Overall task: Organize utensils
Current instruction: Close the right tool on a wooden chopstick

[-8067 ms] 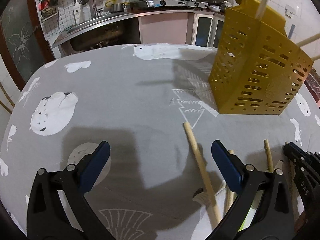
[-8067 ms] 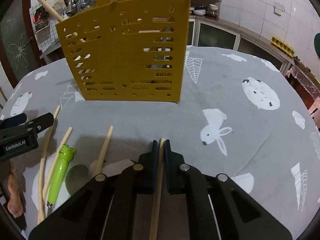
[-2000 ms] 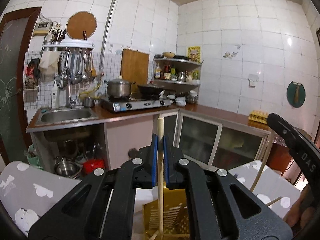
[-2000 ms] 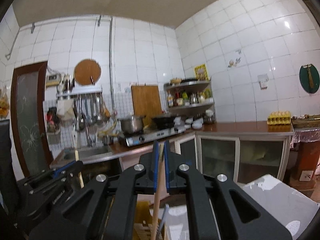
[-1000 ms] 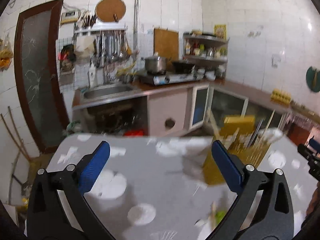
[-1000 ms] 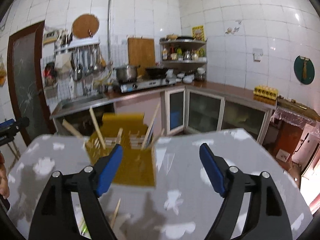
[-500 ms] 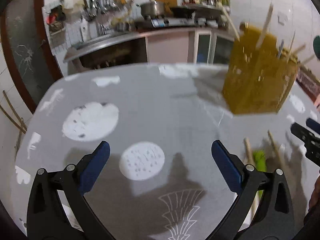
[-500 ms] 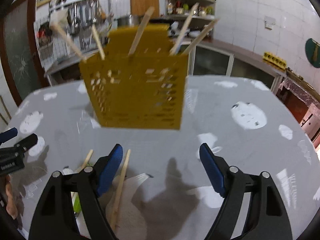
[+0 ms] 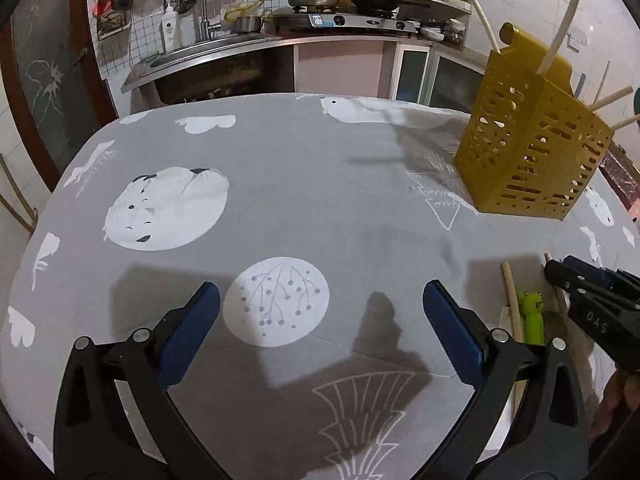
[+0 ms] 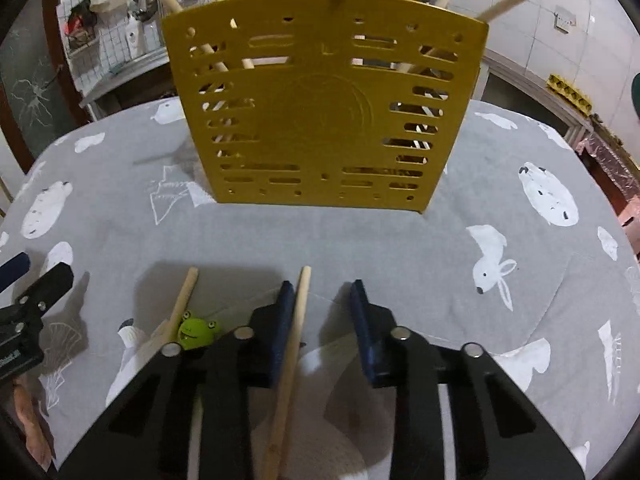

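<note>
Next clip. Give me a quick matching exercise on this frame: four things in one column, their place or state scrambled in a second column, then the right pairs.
Things:
1. left gripper
2. right gripper
3. yellow utensil holder
4. green frog-headed utensil

Places or states:
A. stands upright on the tablecloth with wooden sticks poking out of its top
B. jaws wide apart over bare cloth, nothing between them
C. lies flat on the cloth beside a loose wooden stick
D. jaws closing, a wooden stick against the left pad

Pairs: 1-B, 2-D, 3-A, 4-C
</note>
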`<state>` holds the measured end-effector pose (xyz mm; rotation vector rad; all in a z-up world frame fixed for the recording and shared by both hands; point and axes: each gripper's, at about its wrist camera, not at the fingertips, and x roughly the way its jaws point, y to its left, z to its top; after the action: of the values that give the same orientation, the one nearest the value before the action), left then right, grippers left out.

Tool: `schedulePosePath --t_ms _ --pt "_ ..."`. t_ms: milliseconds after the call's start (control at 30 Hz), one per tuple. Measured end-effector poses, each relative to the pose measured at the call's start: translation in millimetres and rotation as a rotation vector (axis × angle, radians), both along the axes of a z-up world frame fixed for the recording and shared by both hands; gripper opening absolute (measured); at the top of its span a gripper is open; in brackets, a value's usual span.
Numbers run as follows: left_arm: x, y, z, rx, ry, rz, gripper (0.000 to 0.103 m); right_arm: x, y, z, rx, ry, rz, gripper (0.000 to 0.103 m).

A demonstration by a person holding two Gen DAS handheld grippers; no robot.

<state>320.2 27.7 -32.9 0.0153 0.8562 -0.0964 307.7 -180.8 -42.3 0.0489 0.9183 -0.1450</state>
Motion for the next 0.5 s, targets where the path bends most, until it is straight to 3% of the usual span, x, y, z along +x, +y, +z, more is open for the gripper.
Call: schedulePosePath --t_ms 67,233,500 --pt "0.4 -2.6 -0.4 -0.001 0.003 -0.002 0.098 3.3 3.6 -0.7 0.002 0.005 -0.01 0.008" --pt "0.8 -13.0 3.2 -0.001 0.006 -0.03 0.098 3.2 -2.8 -0.1 0.028 -0.015 0.006 0.007" --pt "1.8 -50.3 7.3 -0.012 0.022 -0.115 0.098 -11.0 -54.1 9.5 0.031 -0.032 -0.03 0.005"
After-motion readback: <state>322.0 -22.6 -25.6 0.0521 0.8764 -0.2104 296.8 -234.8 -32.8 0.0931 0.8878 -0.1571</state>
